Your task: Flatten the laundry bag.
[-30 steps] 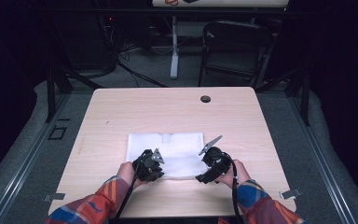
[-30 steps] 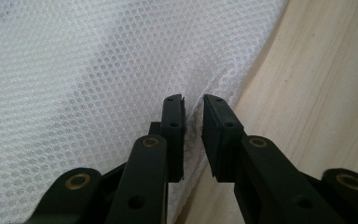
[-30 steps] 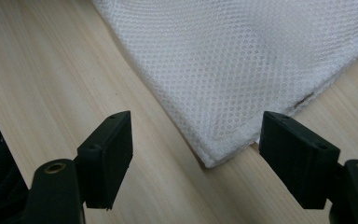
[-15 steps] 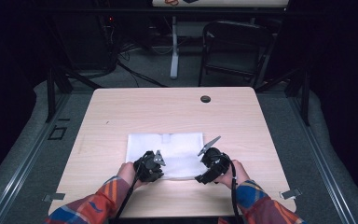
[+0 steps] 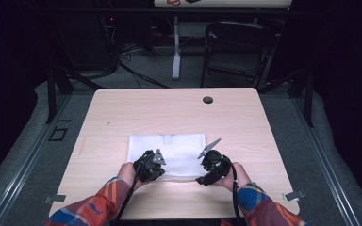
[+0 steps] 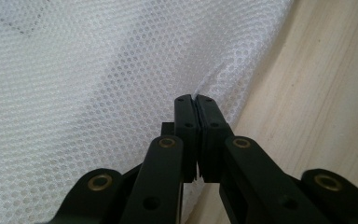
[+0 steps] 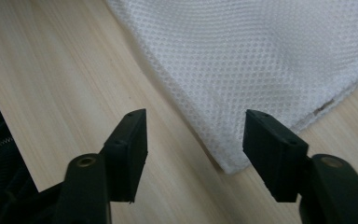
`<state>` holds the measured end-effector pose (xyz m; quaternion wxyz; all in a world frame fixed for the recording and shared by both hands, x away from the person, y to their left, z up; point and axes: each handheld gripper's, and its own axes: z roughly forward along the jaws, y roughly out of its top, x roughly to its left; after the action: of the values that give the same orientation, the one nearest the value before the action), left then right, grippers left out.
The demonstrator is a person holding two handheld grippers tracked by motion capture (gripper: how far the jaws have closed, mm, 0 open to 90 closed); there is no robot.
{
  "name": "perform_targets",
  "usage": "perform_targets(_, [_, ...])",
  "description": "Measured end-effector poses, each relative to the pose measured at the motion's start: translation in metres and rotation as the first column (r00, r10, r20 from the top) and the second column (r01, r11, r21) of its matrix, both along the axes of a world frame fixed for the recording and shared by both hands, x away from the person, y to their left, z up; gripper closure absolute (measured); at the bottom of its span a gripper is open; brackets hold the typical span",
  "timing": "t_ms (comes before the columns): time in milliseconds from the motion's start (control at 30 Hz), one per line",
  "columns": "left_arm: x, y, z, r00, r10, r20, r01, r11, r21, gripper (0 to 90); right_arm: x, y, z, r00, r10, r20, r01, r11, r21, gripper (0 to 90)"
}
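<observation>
L hand-held gripper (image 6: 196, 100) pinching mesh cloth (image 6: 98, 84) edge | R hand-held gripper (image 7: 193, 140) closing, straddles corner

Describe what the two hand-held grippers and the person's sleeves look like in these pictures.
Both tools are black. The left hand-held gripper and the right hand-held gripper each carry a grey three-cornered plate on top and trail a black cable toward the person. In the gripper views the jaws are flat black blocks on linked arms with brass-coloured pins. The sleeves are plaid: red, orange and blue.

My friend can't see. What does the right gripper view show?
The right gripper has open black jaws that have just been closing around the corner of a white mesh cloth. The cloth lies on a light wooden table, and the pads do not touch it yet.
</observation>
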<state>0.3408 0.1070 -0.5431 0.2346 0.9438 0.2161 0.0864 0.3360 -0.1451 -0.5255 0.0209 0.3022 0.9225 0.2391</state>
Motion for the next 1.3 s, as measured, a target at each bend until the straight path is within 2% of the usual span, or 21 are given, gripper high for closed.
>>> perform_targets(233, [-0.002, 0.002, 0.007, 0.9986, 0.021, 0.049, -0.019, 0.9993, -0.031, 88.5, -0.007, 0.008, 0.007, 0.9975, 0.045, 0.055, -0.045, 0.999, 0.004, 62.8])
perform_targets(267, [-0.002, 0.002, 0.007, 0.9983, 0.025, 0.053, -0.022, 0.999, -0.039, 88.5, -0.009, 0.009, 0.007, 0.9973, 0.039, 0.062, -0.04, 0.9991, 0.016, 65.5])
perform_targets(400, [-0.002, 0.003, 0.009, 0.9974, 0.032, 0.065, -0.029, 0.9986, -0.045, 88.5, -0.011, 0.014, 0.006, 0.9951, 0.067, 0.073, -0.067, 0.9977, -0.002, 76.0])
perform_targets(467, [-0.003, 0.003, 0.01, 0.9962, 0.039, 0.078, -0.035, 0.9983, -0.047, 88.7, -0.013, 0.018, 0.004, 0.9922, 0.082, 0.094, -0.082, 0.9966, -0.004, 81.3])
perform_targets(567, [-0.002, 0.003, 0.011, 0.9954, 0.04, 0.087, -0.036, 0.9979, -0.053, 88.7, -0.016, 0.024, 0.002, 0.9844, 0.113, 0.134, -0.11, 0.9934, -0.034, 87.6])
perform_targets(600, [-0.002, 0.004, 0.011, 0.9954, 0.044, 0.086, -0.039, 0.9975, -0.059, 88.7, -0.017, 0.027, 0.0, 0.9838, 0.108, 0.143, -0.105, 0.9941, -0.025, 89.2])
perform_targets(733, [-0.002, 0.004, 0.012, 0.9944, 0.049, 0.094, -0.043, 0.997, -0.065, 88.7, -0.015, 0.034, -0.004, 0.9791, 0.112, 0.17, -0.108, 0.9936, -0.035, 90.0])
perform_targets(967, [-0.002, 0.004, 0.013, 0.9939, 0.051, 0.098, -0.043, 0.9959, -0.079, 88.7, -0.011, 0.04, -0.015, 0.9781, 0.103, 0.181, -0.095, 0.994, -0.055, 90.0])
perform_targets(1267, [-0.002, 0.005, 0.014, 0.9933, 0.054, 0.102, -0.044, 0.9947, -0.093, 88.6, -0.005, 0.052, -0.025, 0.9684, 0.103, 0.227, -0.086, 0.993, -0.081, 90.0])
perform_targets(1300, [-0.002, 0.005, 0.015, 0.9935, 0.051, 0.102, -0.042, 0.9948, -0.093, 88.6, -0.005, 0.053, -0.027, 0.9699, 0.1, 0.222, -0.084, 0.9932, -0.08, 90.0])
